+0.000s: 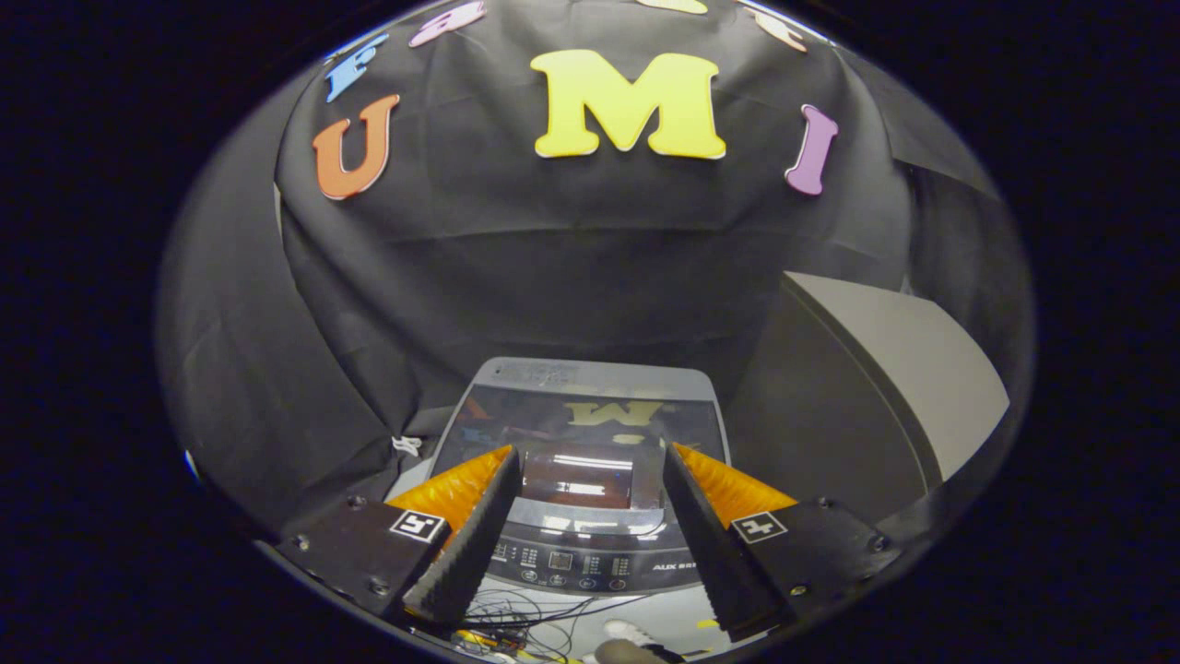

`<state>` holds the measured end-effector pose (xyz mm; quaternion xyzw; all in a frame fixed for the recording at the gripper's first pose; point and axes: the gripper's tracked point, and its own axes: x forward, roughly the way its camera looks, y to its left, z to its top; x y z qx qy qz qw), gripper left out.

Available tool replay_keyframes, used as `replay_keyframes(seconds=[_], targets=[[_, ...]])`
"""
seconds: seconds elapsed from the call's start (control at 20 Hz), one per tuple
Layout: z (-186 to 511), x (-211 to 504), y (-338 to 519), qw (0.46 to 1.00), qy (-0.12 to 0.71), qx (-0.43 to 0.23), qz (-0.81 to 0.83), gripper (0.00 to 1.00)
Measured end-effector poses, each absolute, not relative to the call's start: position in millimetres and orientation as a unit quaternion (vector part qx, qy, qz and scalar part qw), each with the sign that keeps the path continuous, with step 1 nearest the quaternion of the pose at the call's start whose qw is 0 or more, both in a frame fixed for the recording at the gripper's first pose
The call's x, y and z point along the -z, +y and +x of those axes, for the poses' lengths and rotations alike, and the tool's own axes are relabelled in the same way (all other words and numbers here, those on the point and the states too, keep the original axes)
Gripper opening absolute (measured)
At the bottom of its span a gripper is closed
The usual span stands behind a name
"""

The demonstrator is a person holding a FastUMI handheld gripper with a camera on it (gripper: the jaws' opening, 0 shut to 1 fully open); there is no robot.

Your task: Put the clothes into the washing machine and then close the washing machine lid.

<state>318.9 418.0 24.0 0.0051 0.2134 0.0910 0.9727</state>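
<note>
Gripper (588,503) is high over the top-load washing machine (583,480), lower centre of frame. Fingers spread wide, nothing between them but air; both tips frame the machine's glass lid (581,429).

Lid looks down and flat, reflecting the booth wall. Control panel (590,558) sits at the near edge, between the finger bases. So the machine lies straight ahead and below the fingers, its front-to-back axis in line with them.

No clothes visible anywhere I can make out. Bottom of frame: loose cables (516,616) on a pale floor and something white (631,634), too small to identify. A grey box-like shape (885,369) stands to the right of the machine.

Judgement: the task hasn't visibly started, or the lid is already closed; can't tell which. Fetching clothes would mean turning away from this heading.
</note>
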Motion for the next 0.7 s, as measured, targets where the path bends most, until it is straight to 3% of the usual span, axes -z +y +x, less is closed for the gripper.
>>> replay_keyframes(seconds=[0.4, 0.7], targets=[[242.2, -67.8, 354.0, 0.982, 0.131, -0.132, 0.016, 0.98], [179.0, -71.7, 253.6, 0.988, 0.066, -0.141, 0.023, 0.98]])
